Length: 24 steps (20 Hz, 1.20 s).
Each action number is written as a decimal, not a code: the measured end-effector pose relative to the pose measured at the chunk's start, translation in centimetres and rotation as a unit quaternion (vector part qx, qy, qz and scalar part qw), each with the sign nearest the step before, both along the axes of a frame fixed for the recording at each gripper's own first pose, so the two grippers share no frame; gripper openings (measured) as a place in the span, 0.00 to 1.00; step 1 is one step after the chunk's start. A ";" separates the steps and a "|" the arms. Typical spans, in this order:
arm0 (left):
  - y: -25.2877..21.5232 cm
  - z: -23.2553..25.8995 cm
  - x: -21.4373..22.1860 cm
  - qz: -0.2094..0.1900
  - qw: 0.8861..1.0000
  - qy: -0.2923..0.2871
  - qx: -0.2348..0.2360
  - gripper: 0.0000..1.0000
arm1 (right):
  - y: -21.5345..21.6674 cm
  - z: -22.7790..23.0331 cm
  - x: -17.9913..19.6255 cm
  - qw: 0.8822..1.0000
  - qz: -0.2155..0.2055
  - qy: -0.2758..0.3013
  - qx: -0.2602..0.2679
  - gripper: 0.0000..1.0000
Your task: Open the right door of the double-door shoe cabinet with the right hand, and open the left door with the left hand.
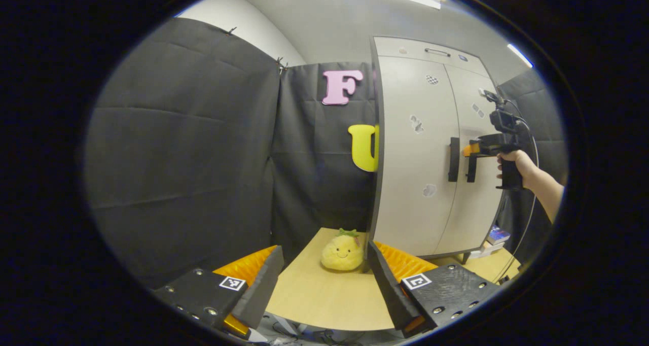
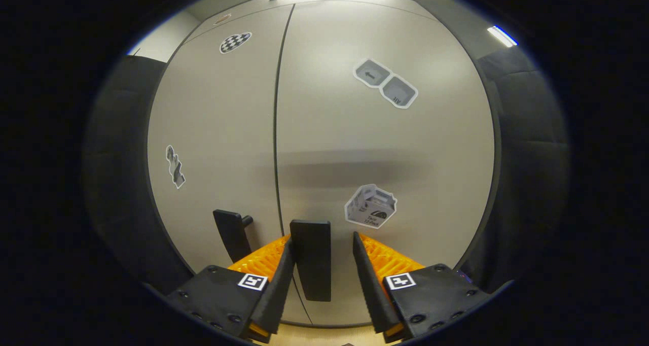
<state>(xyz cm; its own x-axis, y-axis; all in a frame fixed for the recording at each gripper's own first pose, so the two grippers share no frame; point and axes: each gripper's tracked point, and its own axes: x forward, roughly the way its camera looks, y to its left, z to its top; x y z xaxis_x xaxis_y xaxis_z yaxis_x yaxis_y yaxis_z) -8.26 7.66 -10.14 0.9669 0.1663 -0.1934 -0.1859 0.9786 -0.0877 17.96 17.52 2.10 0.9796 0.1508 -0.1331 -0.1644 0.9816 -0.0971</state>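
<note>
Right gripper (image 2: 319,280) fingers straddle right door handle (image 2: 312,260).

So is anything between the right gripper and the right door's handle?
Nothing visible. The right handle already sits between the right gripper fingers, which look open around it. The left handle stands apart, on the other door.

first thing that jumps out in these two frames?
The tall pale shoe cabinet with both doors closed, and the right gripper held up to the right door's black handle, which sits between its open fingers without a firm pinch yet. Next, the yellow plush toy on the wooden table at the cabinet's foot, ahead of the open left gripper.
</note>
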 end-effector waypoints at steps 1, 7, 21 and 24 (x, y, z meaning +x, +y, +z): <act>0.0 0.1 0.1 0.001 1.000 0.000 0.003 0.95 | 0.2 0.1 0.0 1.000 -0.002 -0.004 0.004 0.61; -1.3 0.9 0.9 -0.020 1.000 -0.008 0.009 0.95 | 0.8 0.0 -0.2 1.000 0.005 -0.001 0.017 0.33; -4.0 0.4 -0.3 -0.061 0.998 0.009 0.006 0.95 | 0.4 -0.1 -2.2 0.999 0.048 -0.018 0.020 0.04; -5.5 0.8 -0.8 -0.072 0.997 0.008 0.011 0.95 | 0.2 0.0 -3.3 0.998 0.060 -0.020 0.020 0.00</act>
